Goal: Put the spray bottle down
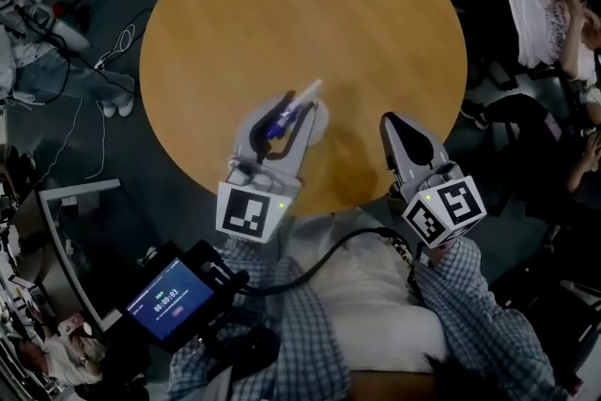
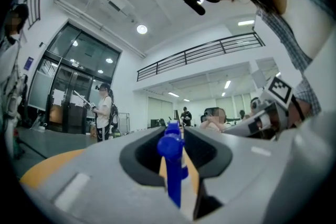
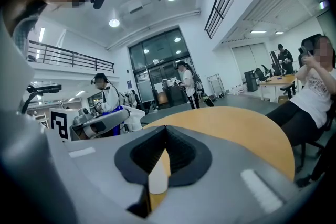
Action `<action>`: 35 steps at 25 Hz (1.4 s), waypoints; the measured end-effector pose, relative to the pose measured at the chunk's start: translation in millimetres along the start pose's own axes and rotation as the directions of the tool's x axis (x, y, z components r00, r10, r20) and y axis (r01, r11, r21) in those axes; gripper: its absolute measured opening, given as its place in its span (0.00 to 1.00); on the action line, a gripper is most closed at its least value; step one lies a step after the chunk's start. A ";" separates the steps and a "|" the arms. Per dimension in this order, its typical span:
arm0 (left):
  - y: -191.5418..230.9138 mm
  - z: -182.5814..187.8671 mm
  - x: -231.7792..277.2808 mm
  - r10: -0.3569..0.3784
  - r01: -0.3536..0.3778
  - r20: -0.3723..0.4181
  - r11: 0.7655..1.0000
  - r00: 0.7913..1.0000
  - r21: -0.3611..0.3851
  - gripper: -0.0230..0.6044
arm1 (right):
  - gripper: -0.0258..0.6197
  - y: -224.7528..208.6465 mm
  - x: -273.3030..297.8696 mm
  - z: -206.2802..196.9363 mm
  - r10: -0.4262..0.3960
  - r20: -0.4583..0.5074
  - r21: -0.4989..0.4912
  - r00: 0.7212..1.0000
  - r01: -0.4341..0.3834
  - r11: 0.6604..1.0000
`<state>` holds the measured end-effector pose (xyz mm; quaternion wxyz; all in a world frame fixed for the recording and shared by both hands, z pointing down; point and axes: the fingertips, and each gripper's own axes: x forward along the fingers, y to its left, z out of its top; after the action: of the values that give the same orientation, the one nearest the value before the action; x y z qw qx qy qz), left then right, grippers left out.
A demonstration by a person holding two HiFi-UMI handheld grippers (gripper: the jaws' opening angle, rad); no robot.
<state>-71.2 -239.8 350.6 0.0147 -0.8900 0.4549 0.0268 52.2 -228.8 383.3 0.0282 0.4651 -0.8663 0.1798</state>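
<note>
Left gripper: fingers pinch the spray bottle by its blue head, tilted above the bench near its near edge. Right gripper: fingers pressed together, empty. Risk: if released while tilted, the bottle may topple and roll off that edge.

Readable text: nearly none.
You have one lit phone screen at the head view's lower left showing a timer line, its digits too small to read.

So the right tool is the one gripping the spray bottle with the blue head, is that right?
No, it's the left tool gripping the spray bottle with the blue head; the left gripper view shows it between the jaws.
</note>
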 end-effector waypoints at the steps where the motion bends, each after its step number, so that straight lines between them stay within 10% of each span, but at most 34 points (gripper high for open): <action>1: -2.3 -0.9 -0.1 -0.006 0.006 -0.004 1.000 1.000 0.007 0.21 | 0.05 0.0 1.7 -0.2 0.001 -0.001 0.001 1.000 -0.001 1.000; 24: 2.1 -5.8 -0.5 0.008 -0.008 -0.010 1.000 1.000 0.002 0.36 | 0.05 -11.2 16.2 -3.0 0.005 -0.002 0.029 1.000 -0.005 1.000; 35: -1.7 53.9 -39.6 0.159 -0.164 0.114 0.986 0.981 0.036 0.32 | 0.05 -9.0 -8.2 13.1 0.058 0.060 0.006 0.997 -0.058 0.998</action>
<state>-94.8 -204.0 299.2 0.0577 -0.8467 0.5247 0.0670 65.7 -231.2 371.9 -0.0046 0.4450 -0.8793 0.1697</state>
